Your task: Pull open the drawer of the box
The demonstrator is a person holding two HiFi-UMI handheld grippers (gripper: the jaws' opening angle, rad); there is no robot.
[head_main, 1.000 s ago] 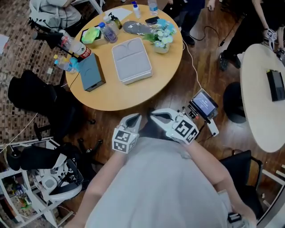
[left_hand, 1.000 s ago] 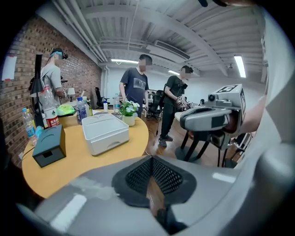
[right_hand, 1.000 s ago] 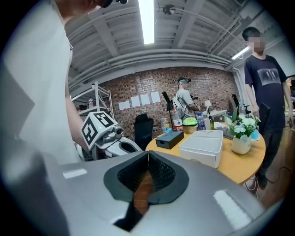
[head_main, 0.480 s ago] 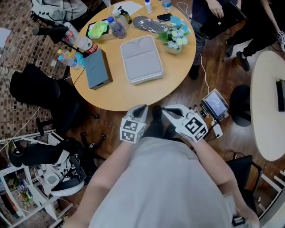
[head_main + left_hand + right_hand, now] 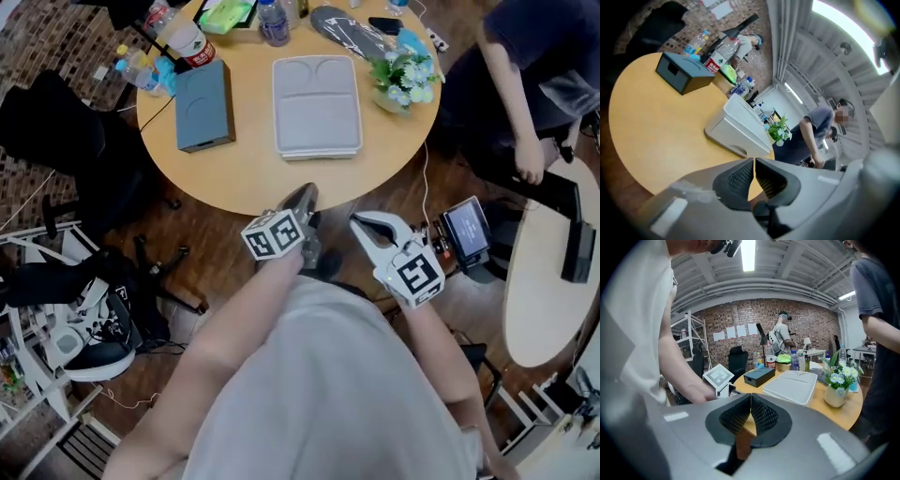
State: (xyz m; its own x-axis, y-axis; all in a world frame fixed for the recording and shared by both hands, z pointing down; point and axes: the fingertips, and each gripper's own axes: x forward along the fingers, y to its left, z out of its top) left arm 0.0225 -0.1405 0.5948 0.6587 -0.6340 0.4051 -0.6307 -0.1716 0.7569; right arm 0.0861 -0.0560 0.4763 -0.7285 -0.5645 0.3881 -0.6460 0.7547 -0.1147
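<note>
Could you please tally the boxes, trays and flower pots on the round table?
box: 1
tray: 1
flower pot: 1
total: 3

A grey tray (image 5: 317, 105) lies on the round table (image 5: 244, 178) beside potted flowers (image 5: 405, 77).

Round table (image 5: 248, 183) bears box (image 5: 203, 105), tray (image 5: 316, 105), flowers (image 5: 404, 75).
</note>
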